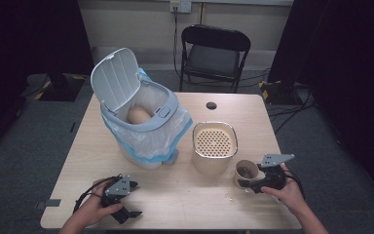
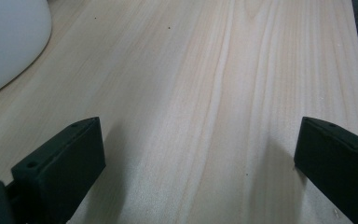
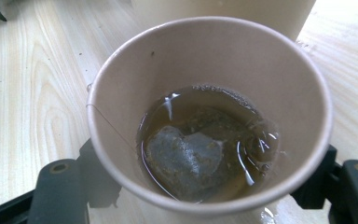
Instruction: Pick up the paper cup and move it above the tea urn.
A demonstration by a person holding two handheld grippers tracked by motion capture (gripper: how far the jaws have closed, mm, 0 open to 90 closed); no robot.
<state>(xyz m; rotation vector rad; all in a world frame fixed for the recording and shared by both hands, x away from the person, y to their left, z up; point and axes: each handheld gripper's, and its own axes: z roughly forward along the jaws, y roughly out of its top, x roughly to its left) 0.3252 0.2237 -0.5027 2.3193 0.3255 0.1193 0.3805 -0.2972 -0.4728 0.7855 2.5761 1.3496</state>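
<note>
A brown paper cup [image 1: 246,171] stands on the wooden table [image 1: 185,195] at the front right. In the right gripper view the cup [image 3: 205,60] holds brown tea and a soaked tea bag [image 3: 186,161], whose thin string runs over the left rim. My right gripper [image 1: 247,179] has its black jaws against both sides of the cup's lower wall [image 3: 205,198], shut on it. My left gripper [image 1: 136,199] rests at the table's front left, open, with bare wood between its jaws [image 2: 196,163].
A white pedal bin [image 1: 146,126] with its lid up and a blue-white liner stands at the back left, a tan rounded object [image 1: 138,115] inside. A beige container with a perforated top [image 1: 214,146] stands just left of the cup. A black folding chair [image 1: 214,53] is behind the table.
</note>
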